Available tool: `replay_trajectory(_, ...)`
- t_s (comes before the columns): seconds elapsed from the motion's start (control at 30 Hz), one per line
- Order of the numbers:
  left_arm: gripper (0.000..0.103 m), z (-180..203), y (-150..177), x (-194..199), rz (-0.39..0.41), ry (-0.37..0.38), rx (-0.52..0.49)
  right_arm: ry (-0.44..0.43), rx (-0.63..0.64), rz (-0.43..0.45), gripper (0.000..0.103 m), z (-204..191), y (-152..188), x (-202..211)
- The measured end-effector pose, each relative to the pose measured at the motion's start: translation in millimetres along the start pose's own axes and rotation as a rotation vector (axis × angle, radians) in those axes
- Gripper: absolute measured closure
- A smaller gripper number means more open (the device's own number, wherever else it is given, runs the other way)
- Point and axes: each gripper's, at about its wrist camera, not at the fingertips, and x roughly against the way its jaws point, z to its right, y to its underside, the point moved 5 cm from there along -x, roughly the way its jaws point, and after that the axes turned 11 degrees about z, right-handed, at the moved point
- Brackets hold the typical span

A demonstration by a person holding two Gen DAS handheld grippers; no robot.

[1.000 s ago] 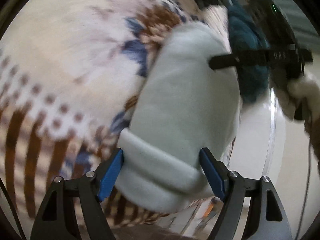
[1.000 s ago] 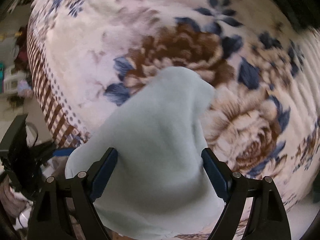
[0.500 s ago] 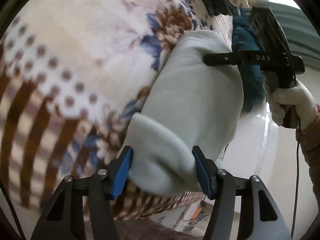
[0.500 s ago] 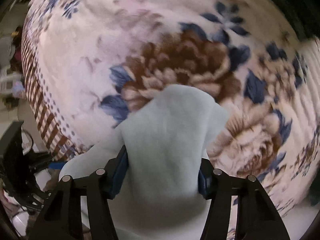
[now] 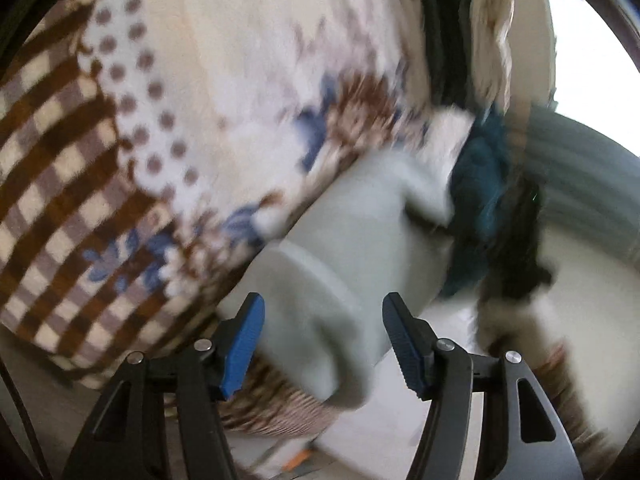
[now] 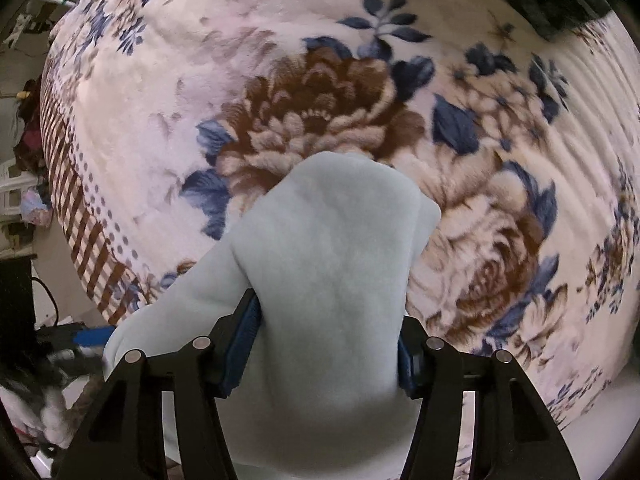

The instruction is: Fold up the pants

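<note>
- Pants [image 6: 320, 280], pale mint fleece, lie at the near edge of the bed on a floral blanket [image 6: 320, 92], one end hanging between each pair of fingers
- Right gripper [image 6: 326, 346]: its fingers stood wide apart a second ago, closed in half a second ago, and now press into the cloth from both sides, clamped on the pants
- Left gripper [image 5: 323, 336]: its fingers have narrowed since a second ago and now flank the rolled hem; the left pad touches the fleece, the right pad shows a slim gap, so I cannot tell whether the grip is made
- Left view has swung and blurred, so that hand is moving; the bed now fills more of the frame
- My reading: both ends are being taken up for a lift or fold, with the right hold secure first
- Writing: none readable now; the other gripper's lettering is lost in blur
</note>
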Motion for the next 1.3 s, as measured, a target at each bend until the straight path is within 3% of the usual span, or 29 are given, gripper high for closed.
replay_trajectory(0.1, 0.044, 1.3, -17.1, -17.5, 0.020, -0.086, -0.024, 0.001, -0.016, 0.008, 0.043, 9.1, 8.1, 6.7)
replay_trajectory(0.23, 0.044, -10.4, -14.2, -66.7, -0.120, -0.251, -0.150, 0.008, -0.023, 0.015, 0.044, 16.6, 15.8, 14.0)
replay_trajectory(0.37, 0.041, -15.7, -5.3, -76.1, -0.182, -0.331, -0.305, 0.031, -0.019, 0.011, 0.045, 23.8, 22.6, 16.5)
replay_trajectory(0.5, 0.041, -26.3, 6.7, -67.9, -0.236, -0.361, -0.356, 0.052, -0.056, 0.024, 0.048, 41.3, 22.8, 20.5)
replay_trajectory(0.6, 0.041, -33.2, 16.8, -60.4, -0.250, -0.381, -0.363, 0.009, -0.103, 0.007, 0.049, 47.9, 23.4, 16.1)
replay_trajectory(0.7, 0.041, -34.6, 27.4, -53.9, -0.253, -0.396, -0.410, 0.036, -0.041, 0.003, 0.049, 37.9, 24.4, 11.0)
replay_trajectory(0.93, 0.041, -46.9, 49.8, -40.3, -0.257, -0.367, -0.411, 0.039, -0.070, -0.009, 0.049, 45.6, 23.7, -2.2)
replay_trajectory(1.1, 0.043, -43.6, 41.4, -30.0, -0.186, -0.392, -0.375, 0.027, -0.075, 0.005, 0.048, 41.7, 21.0, -0.5)
replay_trajectory(1.17, 0.043, -33.4, 28.3, -10.0, -0.124, -0.402, -0.368, -0.032, -0.129, 0.034, 0.045, 38.6, 17.7, 12.8)
replay_trajectory(1.2, 0.041, -24.9, 26.0, -3.9, -0.099, -0.400, -0.372, -0.050, -0.152, 0.050, 0.044, 38.8, 17.5, 18.7)
replay_trajectory(1.23, 0.036, -7.4, 21.4, 7.5, -0.050, -0.390, -0.395, -0.075, -0.184, 0.079, 0.035, 37.9, 19.1, 28.1)
replay_trajectory(1.27, 0.018, 6.9, 19.7, 14.6, -0.017, -0.388, -0.428, -0.112, -0.221, 0.118, 0.027, 37.0, 23.8, 38.4)
replay_trajectory(1.3, 0.005, 16.5, 19.0, 19.6, -0.001, -0.391, -0.456, -0.137, -0.252, 0.149, 0.026, 36.8, 28.9, 46.2)
